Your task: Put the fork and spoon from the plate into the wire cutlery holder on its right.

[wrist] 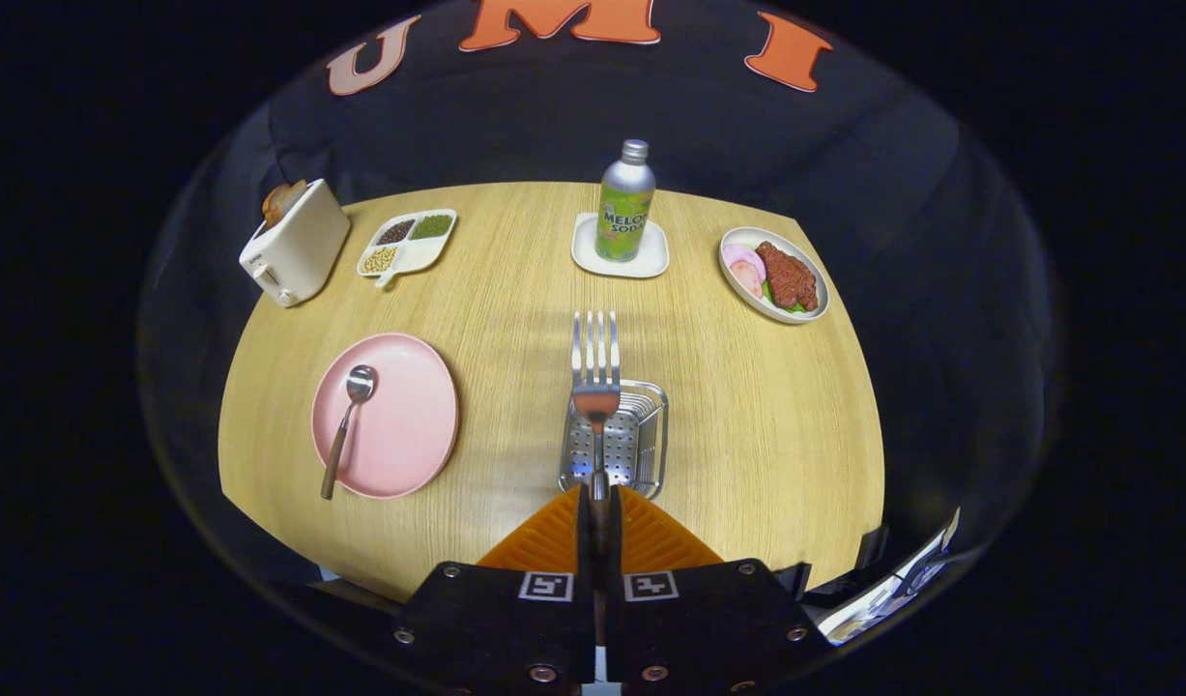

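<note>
Gripper view: the tool (598, 498) is clamped on the fork (595, 372) by its handle, both fingers pressing it. Its long axis runs straight ahead, tines pointing away toward the bottle (624, 201), above the holder (616, 440) on the desk (747, 406). On the pink plate (409, 425), left of the holder, lies the spoon (348, 420), bowl away, handle toward the tool. A toaster (295, 242) stands beyond the plate.

A pale wooden counter (747, 425) carries a white toaster (295, 244) holding toast, a white divided snack tray (407, 244), a green soda bottle (624, 203) on a white coaster (650, 259), and a white oval dish of meat (774, 275).
</note>
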